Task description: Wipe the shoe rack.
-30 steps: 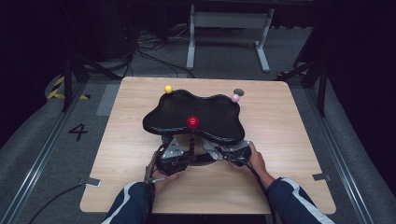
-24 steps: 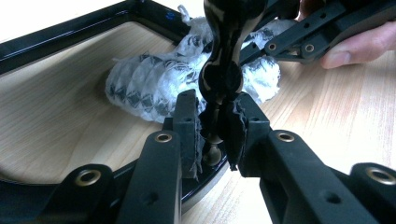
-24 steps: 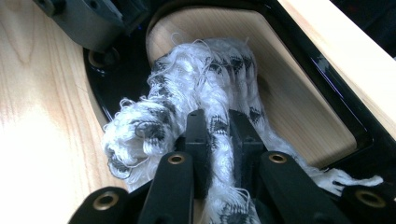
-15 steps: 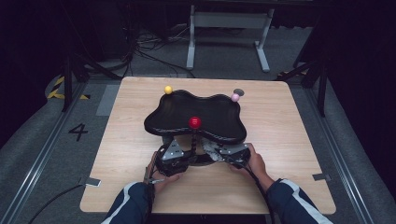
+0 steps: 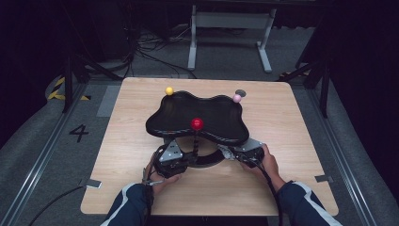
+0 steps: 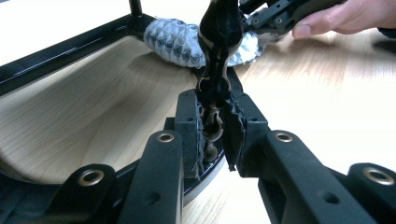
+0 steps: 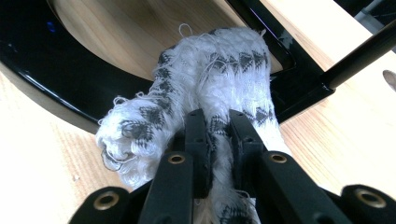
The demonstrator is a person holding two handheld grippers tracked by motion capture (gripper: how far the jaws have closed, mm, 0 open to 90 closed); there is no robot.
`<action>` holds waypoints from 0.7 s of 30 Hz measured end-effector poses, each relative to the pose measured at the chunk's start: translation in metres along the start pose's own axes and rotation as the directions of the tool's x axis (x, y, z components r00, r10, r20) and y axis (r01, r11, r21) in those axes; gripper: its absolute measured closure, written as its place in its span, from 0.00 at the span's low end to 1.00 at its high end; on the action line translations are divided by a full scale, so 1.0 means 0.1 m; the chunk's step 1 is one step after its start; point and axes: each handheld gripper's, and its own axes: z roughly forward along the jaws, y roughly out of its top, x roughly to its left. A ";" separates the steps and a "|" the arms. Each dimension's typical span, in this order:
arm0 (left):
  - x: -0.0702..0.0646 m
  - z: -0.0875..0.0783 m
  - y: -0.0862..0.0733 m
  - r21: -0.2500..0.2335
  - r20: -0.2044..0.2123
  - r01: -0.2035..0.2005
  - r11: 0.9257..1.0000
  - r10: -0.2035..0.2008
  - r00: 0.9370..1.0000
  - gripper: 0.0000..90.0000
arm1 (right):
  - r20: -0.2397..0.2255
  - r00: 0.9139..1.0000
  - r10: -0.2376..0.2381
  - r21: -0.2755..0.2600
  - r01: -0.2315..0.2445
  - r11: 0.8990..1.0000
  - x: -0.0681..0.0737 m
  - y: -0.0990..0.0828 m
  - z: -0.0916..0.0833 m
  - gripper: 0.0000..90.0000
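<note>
Your right gripper (image 7: 217, 126) is clamped narrow on the white-and-grey sock (image 7: 210, 93), which lies bunched on the near middle of the table (image 5: 291, 122), half over the black base ring (image 7: 46, 88) beneath the wavy black tray (image 5: 188, 110). In the left gripper view the sock (image 6: 173, 39) lies just behind the wavy post (image 6: 217, 56) and touches it.

Your left gripper (image 6: 215, 135) has just been closing, and its jaws now pinch that post low down, near the ring. In the high view the post (image 5: 194, 141) rises to the red ball (image 5: 196, 124) at the tray's near edge, with the left gripper (image 5: 186, 157) and the right gripper (image 5: 235, 153) close together on either side of it.

The tray, the yellow ball (image 5: 169, 90) at far left and the pink ball (image 5: 236, 98) at far right sit where they did a second ago. The fresh grip on the post likely steadies the stand, so the sock can be worked around or off the post without the tray shifting. Watch for loose threads snagging.
</note>
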 end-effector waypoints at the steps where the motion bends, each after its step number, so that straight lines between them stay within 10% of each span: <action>1: -0.02 0.02 0.01 0.000 0.004 -0.005 1.000 0.005 1.000 0.84 | -0.008 1.000 -0.002 -0.002 0.002 1.000 0.01 0.01 0.00 0.89; 21: -0.22 0.31 0.13 -0.016 0.025 -0.030 0.999 0.030 0.999 0.83 | -0.100 0.992 -0.076 -0.082 0.068 0.994 0.36 0.22 0.01 0.90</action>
